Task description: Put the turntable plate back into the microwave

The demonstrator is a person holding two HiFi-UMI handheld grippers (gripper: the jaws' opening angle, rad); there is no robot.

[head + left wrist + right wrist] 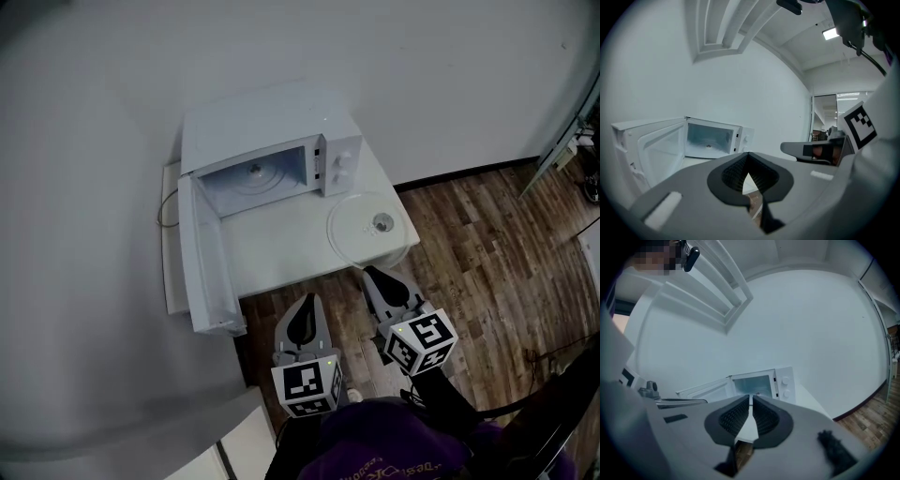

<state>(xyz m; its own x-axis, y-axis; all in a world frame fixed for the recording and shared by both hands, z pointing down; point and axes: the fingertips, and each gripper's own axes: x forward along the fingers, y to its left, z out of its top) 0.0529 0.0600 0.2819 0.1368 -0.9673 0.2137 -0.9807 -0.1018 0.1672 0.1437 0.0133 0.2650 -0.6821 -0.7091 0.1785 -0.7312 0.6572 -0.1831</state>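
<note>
Firstly, the head view. A white microwave (272,141) stands on a white table (281,248) against a white wall. Its door (202,258) is swung wide open to the left, and a small hub shows in the middle of the cavity. The glass plate (372,225) lies flat on the table, outside the microwave, just right of its front and near the table's right corner. The left gripper (305,305) and the right gripper (375,277) are over the brown wood floor (487,262) in front of the table, apart from the plate. Some print on purple cloth at the bottom edge is too small to read.

Next, the left gripper view. Its jaws are together and nothing is between them. Beyond them is the open microwave, and the right gripper is at the right side.

Lastly, the right gripper view. These jaws are also together and empty. Behind them the microwave shows two round knobs (786,383) on its panel, and the wood floor runs along the white wall at the right.
</note>
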